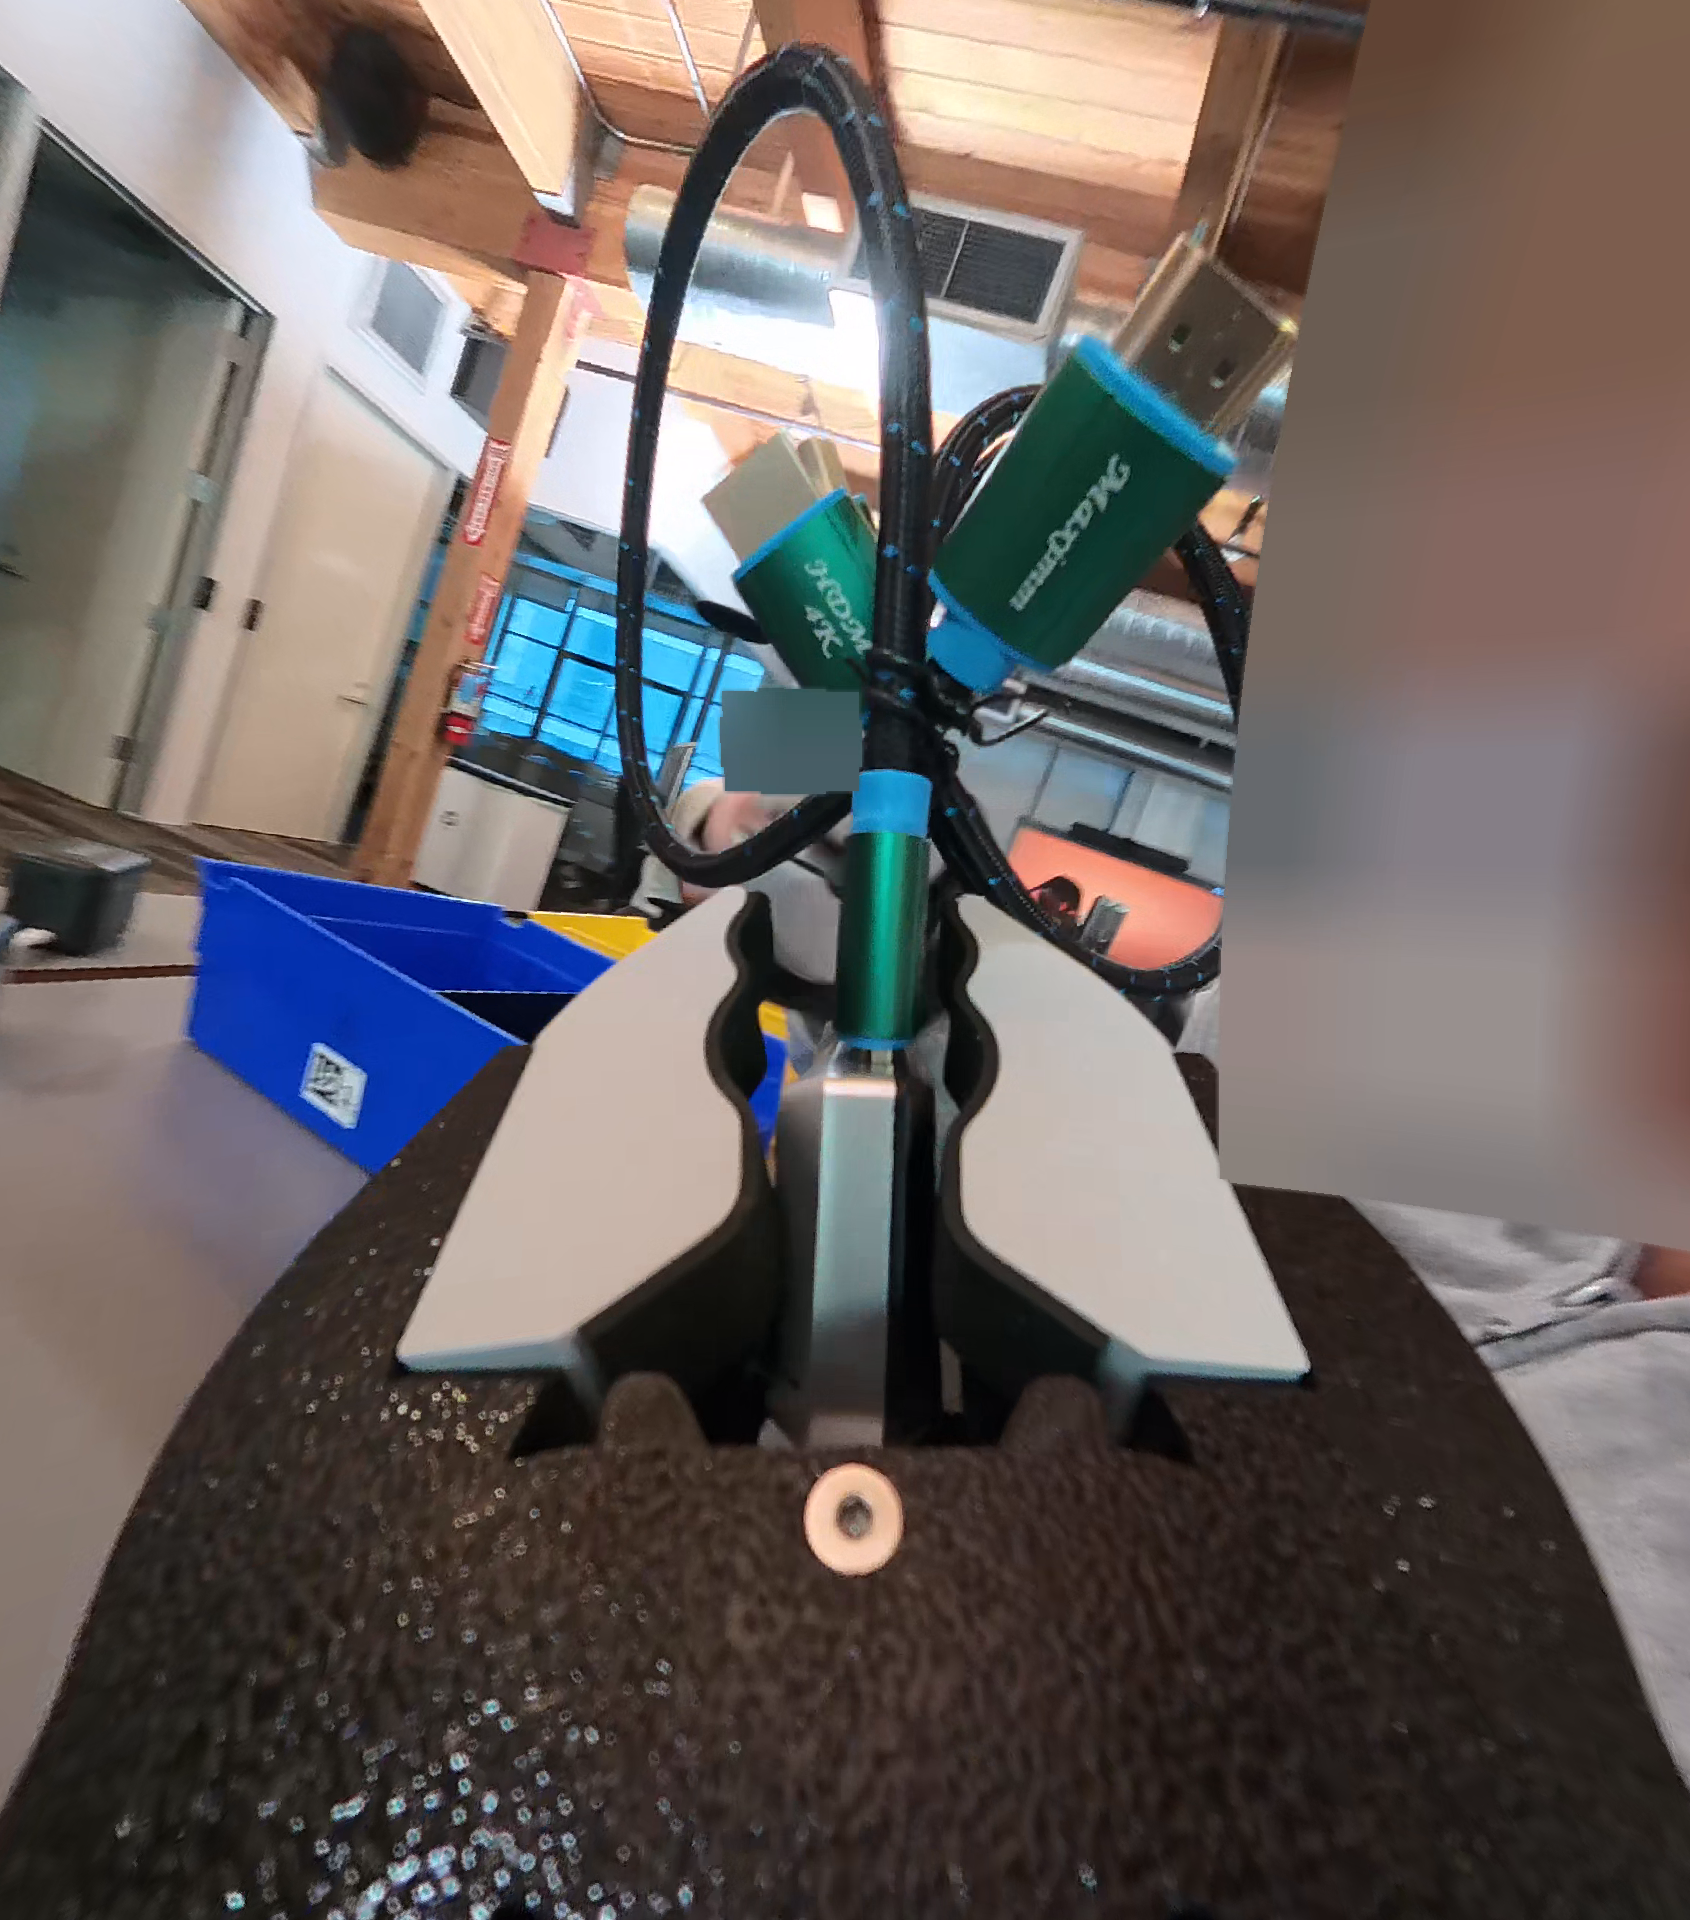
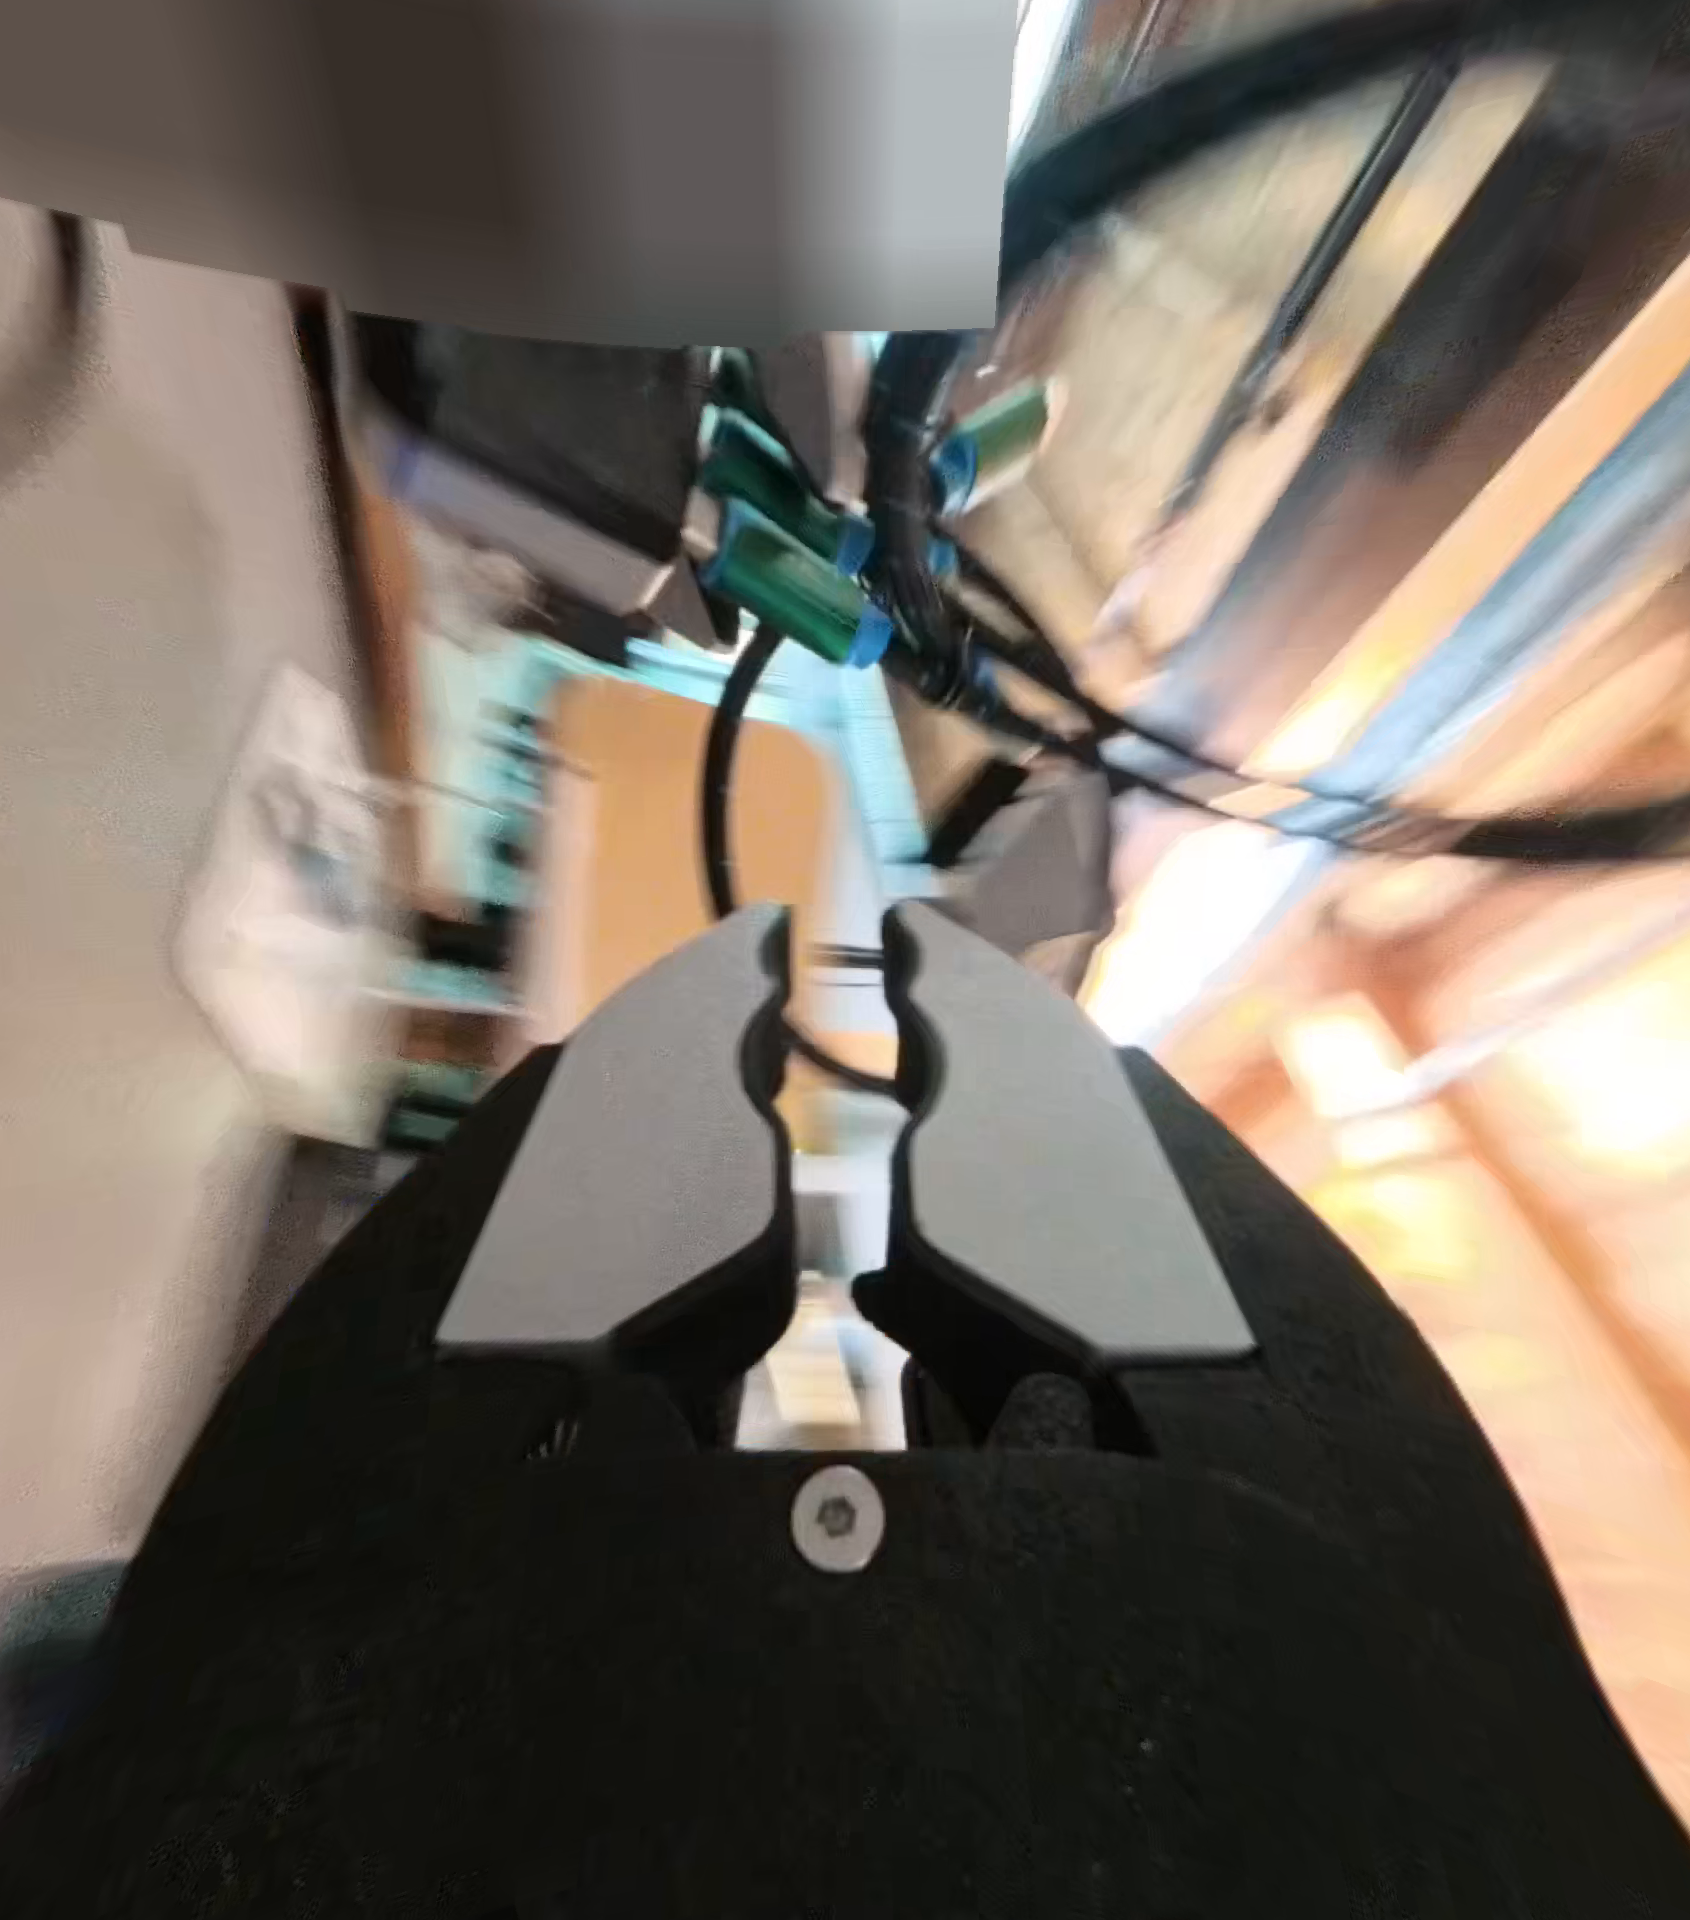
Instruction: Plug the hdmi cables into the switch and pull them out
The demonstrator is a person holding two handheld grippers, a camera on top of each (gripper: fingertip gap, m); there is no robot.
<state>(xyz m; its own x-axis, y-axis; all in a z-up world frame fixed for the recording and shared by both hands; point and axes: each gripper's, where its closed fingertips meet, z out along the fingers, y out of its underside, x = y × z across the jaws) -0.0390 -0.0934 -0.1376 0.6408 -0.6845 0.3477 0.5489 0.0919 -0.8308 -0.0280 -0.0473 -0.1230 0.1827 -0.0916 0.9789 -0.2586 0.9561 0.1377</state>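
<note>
L gripper points up toward the ceiling, jaws part closed on a grey block seated deep between the fingers. The fingertips themselves stand clear either side of a slim green barrel w/ blue end rings that rises from the block. Above it is the cable bundle: black braided cable w/ blue flecks, coiled in loops, cinched mid-way by a thin black tie. Two green plugs w/ blue collars and gold-tone metal tips splay out, one left, one bigger at right. The bundle is off the table, held aloft near the person's grey sleeve. A blue bin sits on the table behind, a yellow one just past it, dark boxes at far left. R gripper: view badly blurred. Jaws narrowly apart, light showing between them; a thin black cable loop runs down from the same bundle and crosses the gap. Pads don't look to be pressing on it. R sits below and near the bundle, not touching the plugs.
</note>
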